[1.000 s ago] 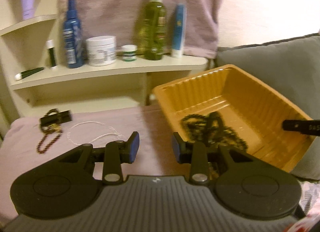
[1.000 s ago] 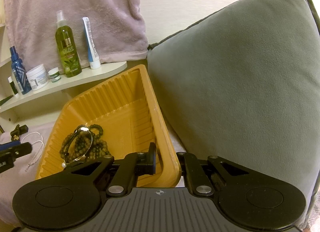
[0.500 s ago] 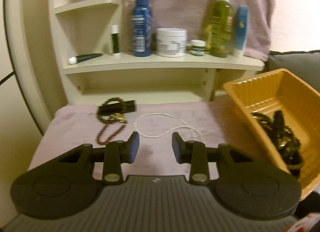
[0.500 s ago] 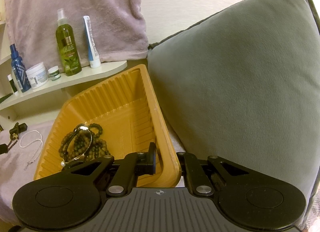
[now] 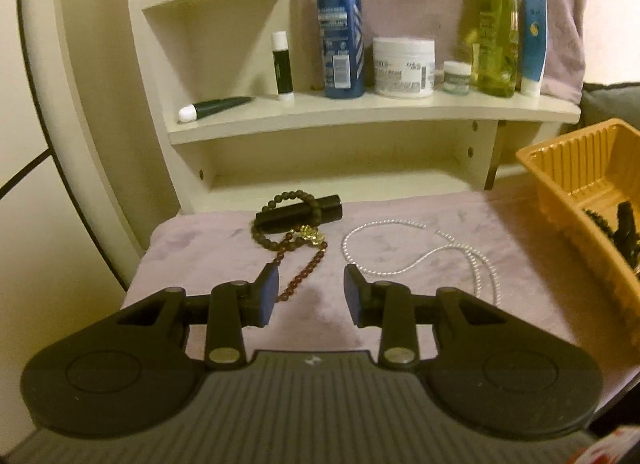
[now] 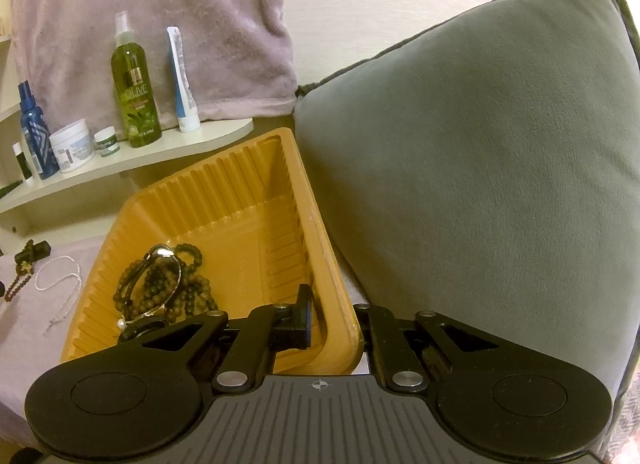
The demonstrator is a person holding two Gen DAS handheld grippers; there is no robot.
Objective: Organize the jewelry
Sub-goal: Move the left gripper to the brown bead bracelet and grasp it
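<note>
My left gripper [image 5: 311,291] is open and empty, low over a mauve cloth [image 5: 400,304]. Just ahead of it lie a reddish-brown bead strand [image 5: 301,276], a dark bead bracelet [image 5: 280,216] looped round a black tube [image 5: 299,214], and a white pearl necklace [image 5: 420,260]. My right gripper [image 6: 335,322] is shut on the near rim of the orange tray [image 6: 224,200], one finger inside, one outside. The tray holds dark bead strands and a bangle [image 6: 160,284]. The tray also shows at the right of the left wrist view [image 5: 560,168].
A cream shelf unit [image 5: 360,112] behind the cloth carries a blue spray bottle [image 5: 340,24], a white jar [image 5: 404,64], a green bottle [image 5: 496,28] and tubes. A grey cushion [image 6: 480,184] stands against the tray's right side. A mauve towel [image 6: 140,24] hangs behind.
My left gripper has swung left, away from the tray, and closer to the jewelry on the cloth. The right gripper still holds the tray rim, unmoved.
</note>
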